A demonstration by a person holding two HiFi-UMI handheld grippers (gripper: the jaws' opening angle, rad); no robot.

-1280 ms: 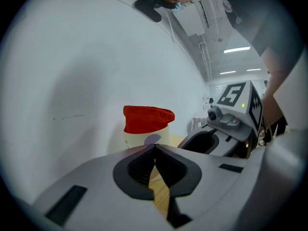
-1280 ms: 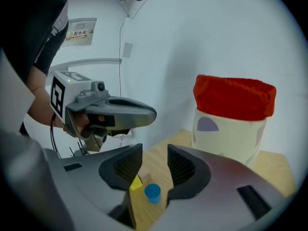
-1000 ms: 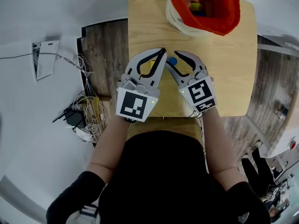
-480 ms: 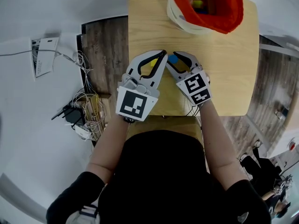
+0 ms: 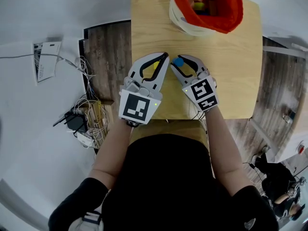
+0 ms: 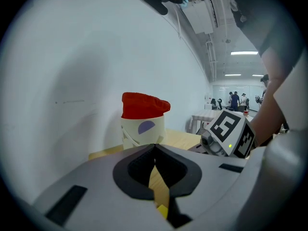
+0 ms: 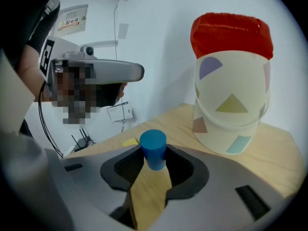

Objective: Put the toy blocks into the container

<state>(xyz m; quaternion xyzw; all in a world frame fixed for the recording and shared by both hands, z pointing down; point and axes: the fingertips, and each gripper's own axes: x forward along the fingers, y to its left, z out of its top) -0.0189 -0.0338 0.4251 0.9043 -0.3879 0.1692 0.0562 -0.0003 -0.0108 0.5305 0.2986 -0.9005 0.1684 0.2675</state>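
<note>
A small blue cylinder stands upright on the wooden table. My right gripper has just been closing, and its tips now touch both sides of the blue cylinder. Beside it my left gripper is shut, tips together, holding nothing. A yellow block lies on the table under its jaw loop, showing through the slit as the yellow block. The container, a white bucket with a red lining, stands at the far end with several blocks inside.
The table is narrow, with its left edge close to my left gripper. Cables and a power strip lie on the floor to the left, with a paper sheet further out. The bucket rises just beyond the cylinder.
My right gripper's jaws have narrowed round the blue cylinder and the gripper has shifted slightly left. The left gripper has stayed put.
</note>
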